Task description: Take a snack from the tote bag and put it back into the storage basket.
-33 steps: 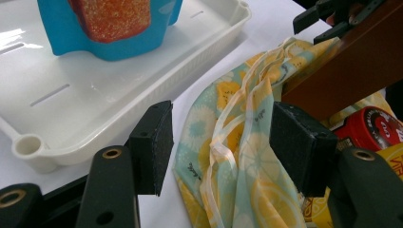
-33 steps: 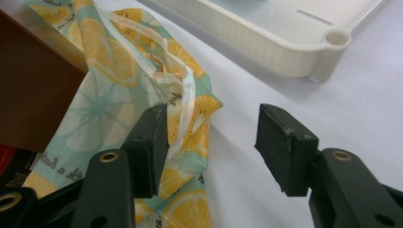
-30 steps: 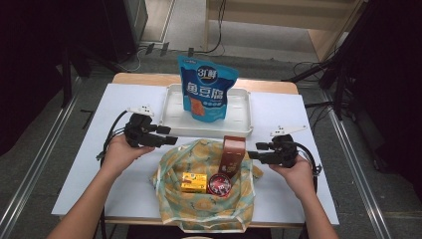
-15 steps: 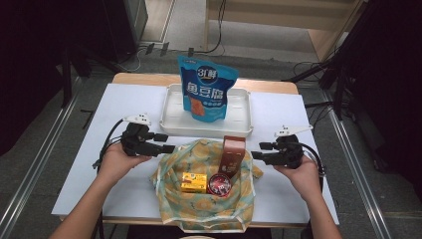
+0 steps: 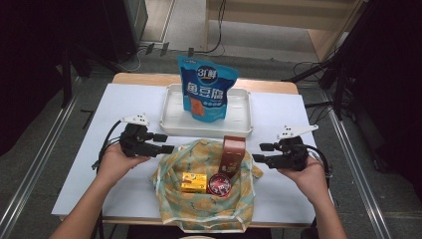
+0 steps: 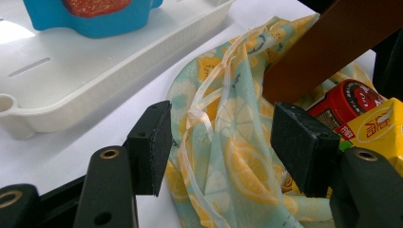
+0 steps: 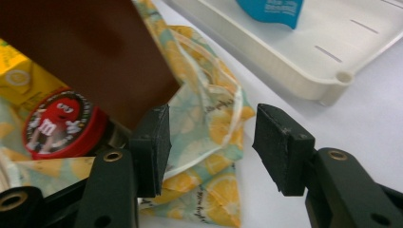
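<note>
Two claws, our left claw (image 5: pixel 168 149) and right claw (image 5: pixel 258 158), gape half open and empty with the lemon bag's (image 5: pixel 199 199) edges between their pads, so we can pinch it.

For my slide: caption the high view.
Two open hand-held grippers flank a lemon-print cloth bag of snacks before a white tray.
</note>
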### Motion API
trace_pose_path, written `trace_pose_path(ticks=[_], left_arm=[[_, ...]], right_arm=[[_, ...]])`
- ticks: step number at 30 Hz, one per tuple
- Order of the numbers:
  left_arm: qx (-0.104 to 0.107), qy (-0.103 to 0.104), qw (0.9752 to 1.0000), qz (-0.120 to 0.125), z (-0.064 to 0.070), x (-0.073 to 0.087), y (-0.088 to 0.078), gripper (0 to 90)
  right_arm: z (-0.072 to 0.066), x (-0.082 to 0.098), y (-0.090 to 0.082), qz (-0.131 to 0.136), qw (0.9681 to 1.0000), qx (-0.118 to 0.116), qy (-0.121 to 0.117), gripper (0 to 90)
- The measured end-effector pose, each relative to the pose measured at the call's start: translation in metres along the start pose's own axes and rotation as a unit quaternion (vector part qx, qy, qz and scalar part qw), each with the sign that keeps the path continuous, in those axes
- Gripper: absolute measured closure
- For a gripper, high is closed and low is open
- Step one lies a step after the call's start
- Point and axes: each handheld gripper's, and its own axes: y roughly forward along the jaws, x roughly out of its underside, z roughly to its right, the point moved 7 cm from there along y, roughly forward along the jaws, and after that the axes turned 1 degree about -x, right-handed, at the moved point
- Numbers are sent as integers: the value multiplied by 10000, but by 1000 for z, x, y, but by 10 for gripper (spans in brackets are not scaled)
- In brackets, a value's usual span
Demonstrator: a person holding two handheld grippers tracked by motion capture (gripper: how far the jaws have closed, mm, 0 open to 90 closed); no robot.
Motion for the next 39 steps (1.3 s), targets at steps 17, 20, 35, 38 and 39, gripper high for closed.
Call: trace_pose_path(ticks=[17,20,35,38,39], left_arm=[[19,-98,10000,-9,0,7,-8,396],[27,-101,9999,-1,0,7,-7,396],[48,-117,9999,43,-2,6,-9,396],[62,-131,9999,53,-3,6,-9,397],[66,-145,9999,62,-3,6,-10,396]], right_arm=[[-35,-18,1,-131,9979,-368,-513,415],[-39,-21,2,-168,9971,-398,-625,393],[-53,-38,4,-245,9936,-591,-926,291],[-56,-42,6,-250,9931,-634,-955,280],[-57,-44,8,-281,9926,-655,-984,277]])
